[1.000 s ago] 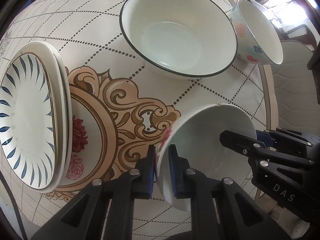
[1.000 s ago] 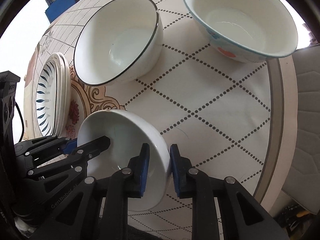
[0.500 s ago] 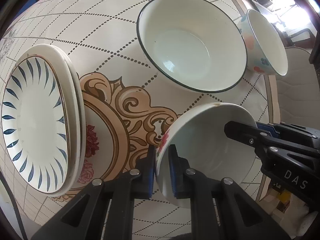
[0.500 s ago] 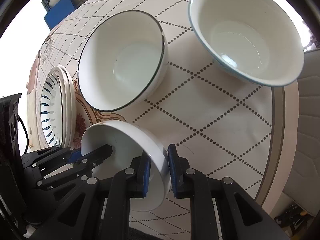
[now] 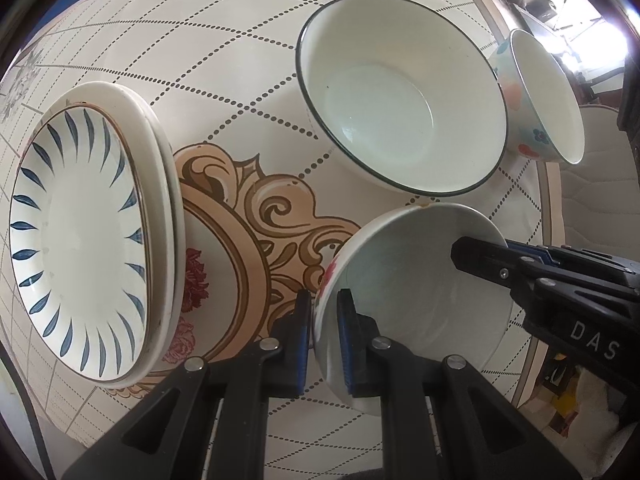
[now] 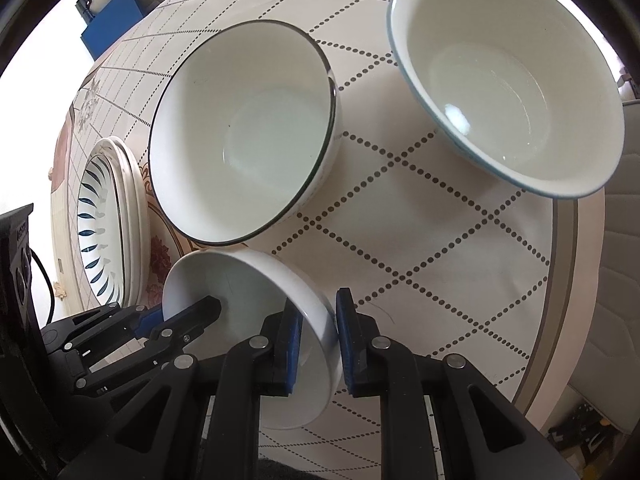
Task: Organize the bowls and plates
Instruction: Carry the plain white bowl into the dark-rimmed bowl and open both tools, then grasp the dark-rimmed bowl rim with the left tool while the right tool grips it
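A small white bowl with a red flower on its outside hangs tilted above the table, held from both sides. My left gripper is shut on its left rim, one blue pad inside and one outside. On the opposite rim my right gripper is shut; it also shows in the left wrist view as the right gripper. In the right wrist view, the left gripper clamps the small bowl. Just beyond stands a black-rimmed white bowl.
A blue-rimmed bowl with coloured flowers outside stands near the table's right edge. Stacked plates, the top one with blue leaf marks, lie at the left. A padded chair is past the edge.
The small bowl, held by both grippers, has drifted a little toward the black-rimmed bowl; its rim now overlaps that bowl's near edge in the right wrist view. Both grips are unchanged.
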Tool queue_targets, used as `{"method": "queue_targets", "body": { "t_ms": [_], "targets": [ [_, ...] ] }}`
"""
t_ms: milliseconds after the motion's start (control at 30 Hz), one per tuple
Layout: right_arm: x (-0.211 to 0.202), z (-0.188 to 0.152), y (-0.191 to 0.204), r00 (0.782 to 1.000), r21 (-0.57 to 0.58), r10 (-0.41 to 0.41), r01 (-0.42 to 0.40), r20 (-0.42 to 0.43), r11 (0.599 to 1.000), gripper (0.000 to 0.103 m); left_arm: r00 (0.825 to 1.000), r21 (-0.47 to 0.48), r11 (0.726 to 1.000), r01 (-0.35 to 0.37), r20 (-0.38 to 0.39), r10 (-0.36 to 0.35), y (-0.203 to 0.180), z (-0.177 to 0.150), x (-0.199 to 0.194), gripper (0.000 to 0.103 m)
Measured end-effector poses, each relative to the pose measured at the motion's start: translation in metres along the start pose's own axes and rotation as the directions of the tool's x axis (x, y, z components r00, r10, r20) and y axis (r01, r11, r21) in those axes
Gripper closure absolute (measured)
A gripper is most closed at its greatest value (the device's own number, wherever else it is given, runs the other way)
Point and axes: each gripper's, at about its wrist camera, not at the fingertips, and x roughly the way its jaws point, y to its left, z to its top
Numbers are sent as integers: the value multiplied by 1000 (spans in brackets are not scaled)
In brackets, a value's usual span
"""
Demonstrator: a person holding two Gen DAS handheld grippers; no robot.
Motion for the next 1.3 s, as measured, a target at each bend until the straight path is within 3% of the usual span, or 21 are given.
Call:
{"method": "queue_targets", "body": {
  "t_ms": [67,233,300,433,533,600,700,867,1000,1300],
  "targets": [
    [-4,1,-3,1000,15,13,-13,-10,1000,84,1000,-13,1000,-11,-2,11,5,-1,-5,89],
    [-24,-1,-16,1000,46,13,-13,5,999,48,999,7,999,-37,38,37,12,-13,-25,84],
    [-36,-2,-21,1000,46,-7,6,29,999,44,996,22,998,-61,61,59,11,-19,-36,84],
    [-56,3,-29,998,57,6,-10,60,998,43,992,47,997,-68,109,63,7,-20,-62,83],
    [-62,11,-33,997,76,37,-42,71,996,43,990,48,998,-37,140,30,8,-10,-80,76],
    [-63,17,-35,995,96,70,-77,75,992,43,987,50,998,-33,159,24,10,3,-89,68],
    [-58,25,-34,989,134,127,-136,76,982,43,986,58,997,-50,163,40,14,29,-86,67],
    [-40,35,-34,979,199,192,-203,71,959,43,993,89,994,-60,103,51,17,77,-64,67],
    [-27,44,-31,977,224,204,-212,59,951,43,998,113,992,-53,48,48,16,103,-44,67],
    [-12,62,-30,980,246,188,-196,58,949,43,997,136,990,27,-75,-17,13,120,0,67]
  ]
}}
